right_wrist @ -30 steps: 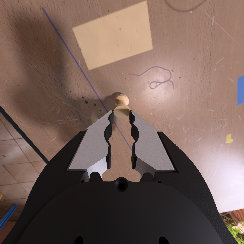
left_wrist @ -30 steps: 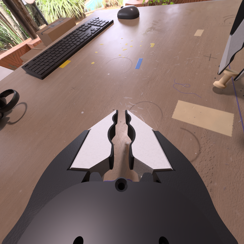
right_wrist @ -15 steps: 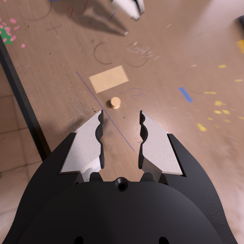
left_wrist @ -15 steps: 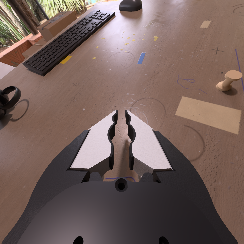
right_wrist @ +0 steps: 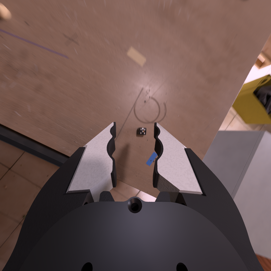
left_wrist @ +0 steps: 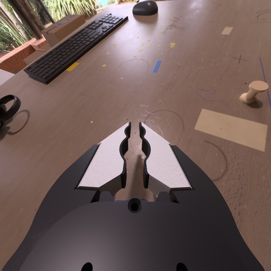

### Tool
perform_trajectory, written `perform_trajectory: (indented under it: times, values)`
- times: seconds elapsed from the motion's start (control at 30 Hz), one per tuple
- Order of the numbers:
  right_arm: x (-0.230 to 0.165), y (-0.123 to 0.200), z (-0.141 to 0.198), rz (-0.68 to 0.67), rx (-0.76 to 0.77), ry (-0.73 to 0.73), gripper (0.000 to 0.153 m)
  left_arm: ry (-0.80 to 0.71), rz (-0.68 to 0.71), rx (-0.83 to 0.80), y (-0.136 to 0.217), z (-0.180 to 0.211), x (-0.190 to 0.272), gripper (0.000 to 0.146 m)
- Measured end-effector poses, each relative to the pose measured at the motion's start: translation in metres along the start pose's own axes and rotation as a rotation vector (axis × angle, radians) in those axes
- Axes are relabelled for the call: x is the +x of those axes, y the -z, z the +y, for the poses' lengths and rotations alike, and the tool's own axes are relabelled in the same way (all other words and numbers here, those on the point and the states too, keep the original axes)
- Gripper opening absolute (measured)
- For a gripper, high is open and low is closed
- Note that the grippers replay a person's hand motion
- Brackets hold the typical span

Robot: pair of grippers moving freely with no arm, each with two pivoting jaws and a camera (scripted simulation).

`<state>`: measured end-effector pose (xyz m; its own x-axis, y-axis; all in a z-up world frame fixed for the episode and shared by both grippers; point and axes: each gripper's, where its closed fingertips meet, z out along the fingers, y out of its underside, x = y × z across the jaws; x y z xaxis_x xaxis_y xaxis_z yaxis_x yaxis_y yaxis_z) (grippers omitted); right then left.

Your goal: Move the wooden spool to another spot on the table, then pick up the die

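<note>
The wooden spool (left_wrist: 252, 93) stands upright on the brown table at the far right of the left wrist view, free of any gripper. It shows blurred at the top left edge of the right wrist view (right_wrist: 4, 12). A small black die (right_wrist: 141, 131) with white pips lies on the table near its corner. My right gripper (right_wrist: 134, 126) is open and empty, high above the table, with the die seen between its fingertips. My left gripper (left_wrist: 134, 124) is shut and empty, low over the table's middle.
A black keyboard (left_wrist: 76, 46), a black mouse (left_wrist: 145, 7) and a cardboard box (left_wrist: 63, 29) lie at the far left. A black headset (left_wrist: 8, 108) sits at the left edge. The table's edge (right_wrist: 29, 148) and corner lie near the die, with a grey cabinet (right_wrist: 242, 183) beyond.
My right gripper let go of the spool, opened, rose and swung away to above the die. The spool now stands alone. My left gripper has barely moved.
</note>
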<state>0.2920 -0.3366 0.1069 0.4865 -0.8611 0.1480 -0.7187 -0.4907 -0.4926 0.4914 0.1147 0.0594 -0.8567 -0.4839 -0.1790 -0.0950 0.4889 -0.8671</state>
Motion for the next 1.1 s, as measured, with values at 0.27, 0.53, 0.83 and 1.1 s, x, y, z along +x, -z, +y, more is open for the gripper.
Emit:
perform_trajectory:
  times: [0.27, 0.53, 0.83, 1.1]
  values:
    - [0.016, -0.067, 0.06, -0.005, -0.328, -0.005, 0.053, 0.061, 0.023, 0.027, -0.001, 0.001, -0.002, 0.011]
    - [0.014, -0.076, 0.063, -0.112, -0.363, -0.076, 0.016, 0.039, 0.024, 0.019, 0.001, 0.002, 0.001, 0.011]
    - [-0.033, 0.004, -0.07, 0.187, 0.197, -0.161, 0.016, 0.03, 0.012, 0.036, 0.003, -0.002, 0.0, 0.011]
    - [-0.199, -0.084, -0.141, -0.184, 0.108, -0.019, 0.016, -0.013, 0.011, 0.025, 0.004, -0.002, 0.005, 0.011]
